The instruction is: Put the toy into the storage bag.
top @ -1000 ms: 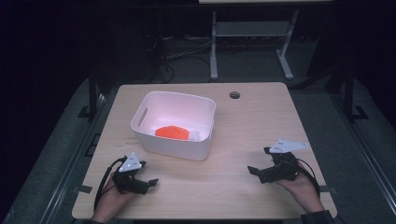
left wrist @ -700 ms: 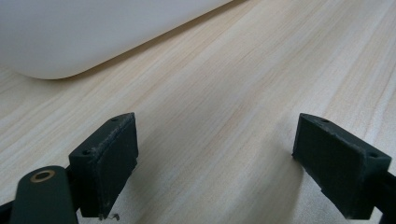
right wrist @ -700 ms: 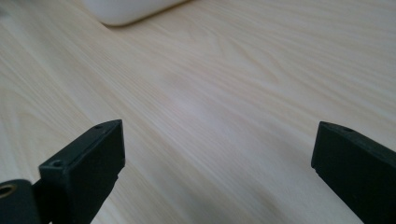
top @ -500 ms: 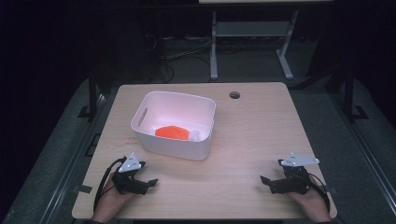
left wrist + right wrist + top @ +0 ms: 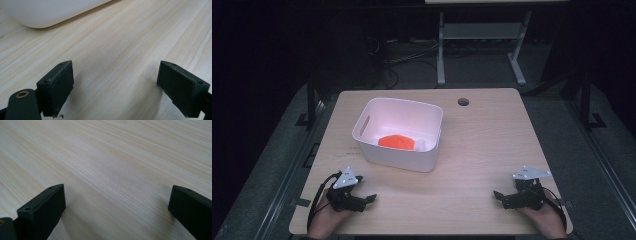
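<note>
While your left gripper (image 5: 371,198) and right gripper (image 5: 497,195) rest at the table's (image 5: 482,145) near corners, both gaping wide on nothing, the white tub (image 5: 398,133) sits farther off, left of centre, holding an orange piece (image 5: 396,141).

Bin (image 5: 50,12): cut off by the top edge in the left gripper view.
Orange thing (image 5: 397,142): too small to identify.
Hands (image 5: 326,224): cropped at the bottom edge.
</note>
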